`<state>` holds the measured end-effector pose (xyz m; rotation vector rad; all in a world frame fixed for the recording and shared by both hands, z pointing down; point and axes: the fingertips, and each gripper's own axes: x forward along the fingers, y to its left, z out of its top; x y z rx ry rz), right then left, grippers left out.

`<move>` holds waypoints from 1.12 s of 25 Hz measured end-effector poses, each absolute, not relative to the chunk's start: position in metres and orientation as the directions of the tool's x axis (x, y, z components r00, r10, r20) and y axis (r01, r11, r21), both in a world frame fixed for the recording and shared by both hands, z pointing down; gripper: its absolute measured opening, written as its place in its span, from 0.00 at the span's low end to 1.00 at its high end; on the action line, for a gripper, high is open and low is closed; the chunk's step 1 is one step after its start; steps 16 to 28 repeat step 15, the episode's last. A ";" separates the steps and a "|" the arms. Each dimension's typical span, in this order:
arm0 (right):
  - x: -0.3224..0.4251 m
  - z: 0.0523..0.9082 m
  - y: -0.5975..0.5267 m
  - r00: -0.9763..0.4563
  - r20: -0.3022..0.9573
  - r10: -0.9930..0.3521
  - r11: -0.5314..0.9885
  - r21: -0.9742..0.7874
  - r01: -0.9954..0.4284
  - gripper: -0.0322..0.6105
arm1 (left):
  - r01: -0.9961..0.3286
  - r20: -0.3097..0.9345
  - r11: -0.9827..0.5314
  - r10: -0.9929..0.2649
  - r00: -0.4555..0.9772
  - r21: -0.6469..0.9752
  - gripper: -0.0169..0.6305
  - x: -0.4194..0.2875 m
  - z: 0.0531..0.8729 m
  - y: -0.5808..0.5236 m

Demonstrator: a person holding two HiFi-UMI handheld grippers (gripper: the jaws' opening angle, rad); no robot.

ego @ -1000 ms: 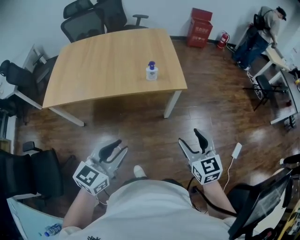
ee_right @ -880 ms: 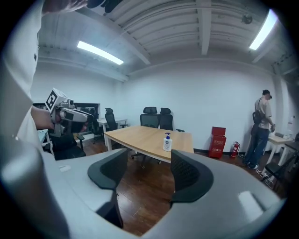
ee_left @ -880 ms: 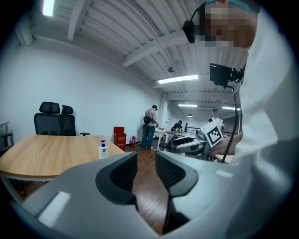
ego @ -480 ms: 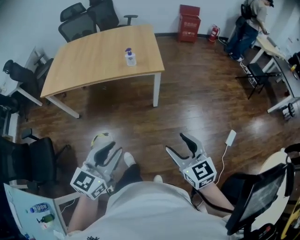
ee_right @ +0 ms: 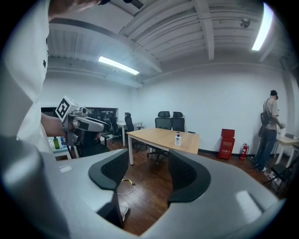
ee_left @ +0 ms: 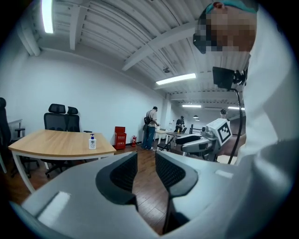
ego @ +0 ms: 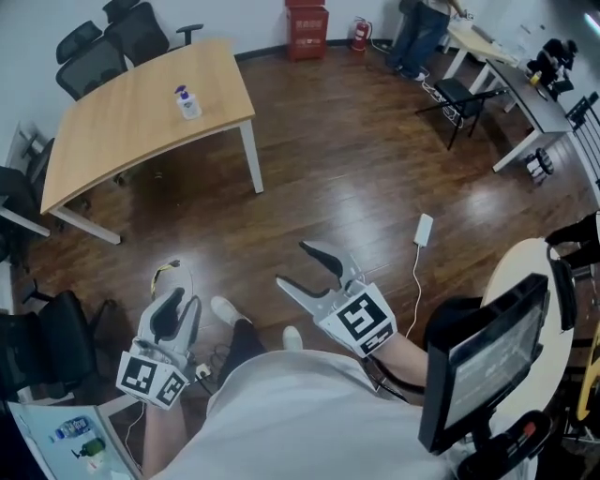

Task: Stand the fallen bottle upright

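Observation:
A white pump bottle with a blue top stands upright near the right end of the wooden table, far across the room. It also shows small in the left gripper view as the bottle and in the right gripper view as the bottle. My left gripper hangs low at the left, its jaws a narrow gap apart with only floor between them. My right gripper is held out over the dark wood floor; its wide jaws are closing on nothing. Both are well away from the table.
Black office chairs stand behind the table. A red box, a fire extinguisher and a person are at the far wall. A white adapter with its cable lies on the floor. A monitor is close at my right.
The table with the bottle has slid from the upper middle to the upper left and grown smaller. Both grippers have swung along with my body, and the left gripper's jaws have narrowed.

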<state>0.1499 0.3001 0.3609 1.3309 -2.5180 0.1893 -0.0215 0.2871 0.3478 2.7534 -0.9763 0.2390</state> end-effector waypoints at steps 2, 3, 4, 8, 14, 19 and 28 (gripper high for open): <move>0.150 0.363 0.306 -0.533 0.314 -0.786 0.562 0.004 -0.827 0.47 | -0.633 0.231 -0.760 -0.596 0.769 0.149 0.21 -0.020 0.352 0.295; 0.151 0.364 0.309 -0.531 0.315 -0.786 0.559 -0.002 -0.829 0.47 | -0.632 0.234 -0.760 -0.593 0.770 0.153 0.21 -0.020 0.354 0.298; 0.153 0.364 0.311 -0.529 0.317 -0.788 0.556 -0.003 -0.831 0.47 | -0.630 0.237 -0.761 -0.590 0.772 0.156 0.21 -0.018 0.356 0.301; 0.156 0.366 0.317 -0.523 0.321 -0.790 0.552 -0.002 -0.834 0.46 | -0.618 0.251 -0.770 -0.574 0.780 0.158 0.21 -0.012 0.359 0.309; 0.165 0.371 0.312 -0.506 0.324 -0.799 0.532 -0.009 -0.847 0.45 | -0.598 0.260 -0.787 -0.551 0.793 0.152 0.21 -0.001 0.360 0.305; 0.166 0.373 0.310 -0.504 0.325 -0.800 0.528 -0.014 -0.849 0.45 | -0.595 0.261 -0.790 -0.549 0.794 0.148 0.21 0.000 0.360 0.304; 0.166 0.373 0.310 -0.504 0.325 -0.800 0.528 -0.014 -0.849 0.45 | -0.595 0.261 -0.790 -0.549 0.794 0.148 0.21 0.000 0.360 0.304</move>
